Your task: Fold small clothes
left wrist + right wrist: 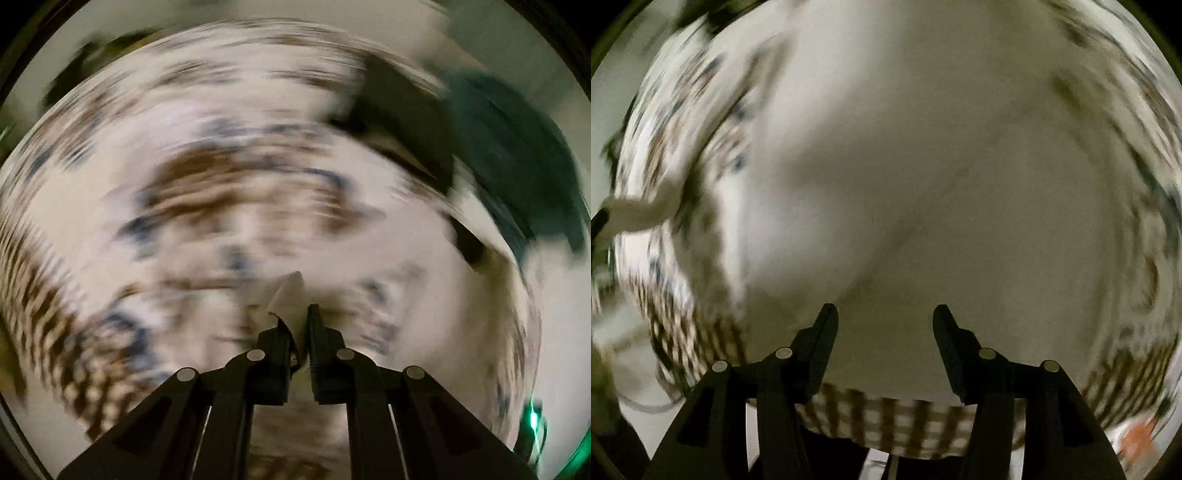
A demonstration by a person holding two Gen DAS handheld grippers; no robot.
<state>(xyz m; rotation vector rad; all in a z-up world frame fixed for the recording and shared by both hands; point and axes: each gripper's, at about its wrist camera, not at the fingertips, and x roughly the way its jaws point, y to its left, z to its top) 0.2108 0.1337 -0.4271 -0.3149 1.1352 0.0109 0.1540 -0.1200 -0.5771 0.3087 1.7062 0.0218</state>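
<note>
Both views are heavily motion-blurred. My left gripper (298,312) is shut on a corner of a white garment (290,291), which pokes out between its fingers. In the right wrist view the white garment (923,166) spreads flat over most of the frame, and one end of it stretches off to the far left (639,212), where the tip of a black gripper shows at the frame's edge. My right gripper (884,314) is open and empty just above the garment's near edge.
A patterned cloth (221,177) with brown and blue marks and a brown checked border (905,424) covers the surface under the garment. Dark clothes, one black (402,110) and one dark green (517,147), lie at the upper right in the left wrist view.
</note>
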